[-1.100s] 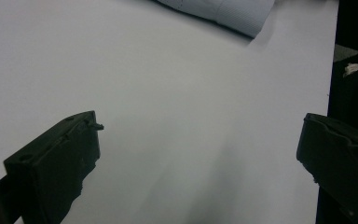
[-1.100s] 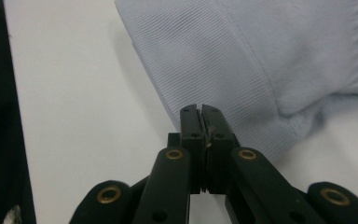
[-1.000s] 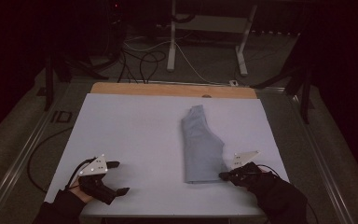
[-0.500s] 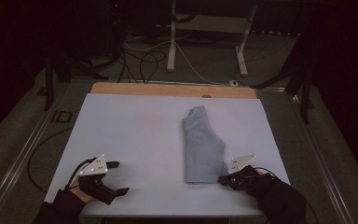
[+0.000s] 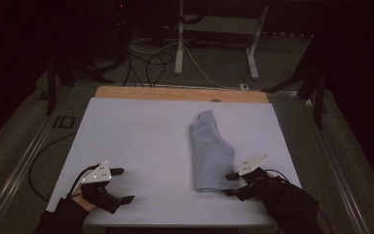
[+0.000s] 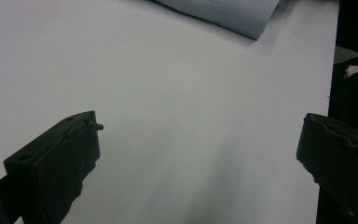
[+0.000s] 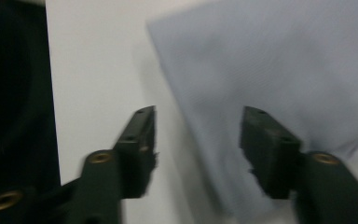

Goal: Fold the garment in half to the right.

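Near the table's front right, my right gripper (image 5: 230, 184), jaws just parting and pressing on nothing, sits at the folded grey cloth's (image 5: 209, 151) near corner; its long axis runs away from me. My left gripper (image 5: 121, 185), jaws spread, waits well apart.

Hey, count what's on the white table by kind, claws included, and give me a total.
Folded cloth: 1
Claws, left claw and right claw: 2
Total: 3
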A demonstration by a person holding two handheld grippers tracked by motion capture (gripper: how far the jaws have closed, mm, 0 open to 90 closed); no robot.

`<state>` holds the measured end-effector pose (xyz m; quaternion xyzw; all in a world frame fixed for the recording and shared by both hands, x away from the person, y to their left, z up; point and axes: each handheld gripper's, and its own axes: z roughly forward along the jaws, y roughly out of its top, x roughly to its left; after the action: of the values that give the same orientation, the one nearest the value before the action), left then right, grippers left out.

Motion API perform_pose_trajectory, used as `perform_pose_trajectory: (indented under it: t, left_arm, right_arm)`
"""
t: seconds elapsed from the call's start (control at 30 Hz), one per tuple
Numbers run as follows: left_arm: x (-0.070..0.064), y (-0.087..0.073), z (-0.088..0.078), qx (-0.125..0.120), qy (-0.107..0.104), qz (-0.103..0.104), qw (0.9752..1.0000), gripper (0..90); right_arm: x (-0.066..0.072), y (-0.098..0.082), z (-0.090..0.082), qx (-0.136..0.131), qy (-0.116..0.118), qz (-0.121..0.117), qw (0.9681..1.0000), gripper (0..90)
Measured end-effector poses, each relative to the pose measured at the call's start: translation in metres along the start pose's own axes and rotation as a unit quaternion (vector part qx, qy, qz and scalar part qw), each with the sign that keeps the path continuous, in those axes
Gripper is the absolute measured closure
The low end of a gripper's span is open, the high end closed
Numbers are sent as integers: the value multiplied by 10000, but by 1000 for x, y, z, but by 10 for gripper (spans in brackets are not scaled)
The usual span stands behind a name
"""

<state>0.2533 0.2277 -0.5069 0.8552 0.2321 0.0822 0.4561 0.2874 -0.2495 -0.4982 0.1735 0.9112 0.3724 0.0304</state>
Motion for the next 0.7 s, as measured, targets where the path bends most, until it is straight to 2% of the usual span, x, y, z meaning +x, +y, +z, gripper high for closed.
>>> perform_pose_trajectory:
  t: [0.2,0.27,0.33,0.4,0.47,0.53,0.7]
  left_arm:
    - [0,0,-1,-14,4,4,10000,5]
    - [0,0,-1,-24,10,-7,10000,5]
    - [0,0,-1,-33,14,-12,10000,5]
    - [0,0,-1,-40,1,9,10000,5]
    - [0,0,-2,-69,7,-6,10000,5]
    - [0,0,-3,-87,2,11,10000,5]
    - [1,0,-4,-101,38,-23,9999,5]
  right_arm:
    - [-10,22,-6,-372,-124,242,9989,133]
    - [-12,27,-4,-480,-285,270,9981,129]
    - [-14,31,-2,-645,-332,354,9967,101]
    - [-17,33,-1,-862,-332,444,9947,98]
    - [-18,35,-4,-1035,-490,460,9924,94]
    - [-20,36,-5,-1110,-522,504,9912,91]
    - [-21,35,-10,-1035,-652,545,9910,89]
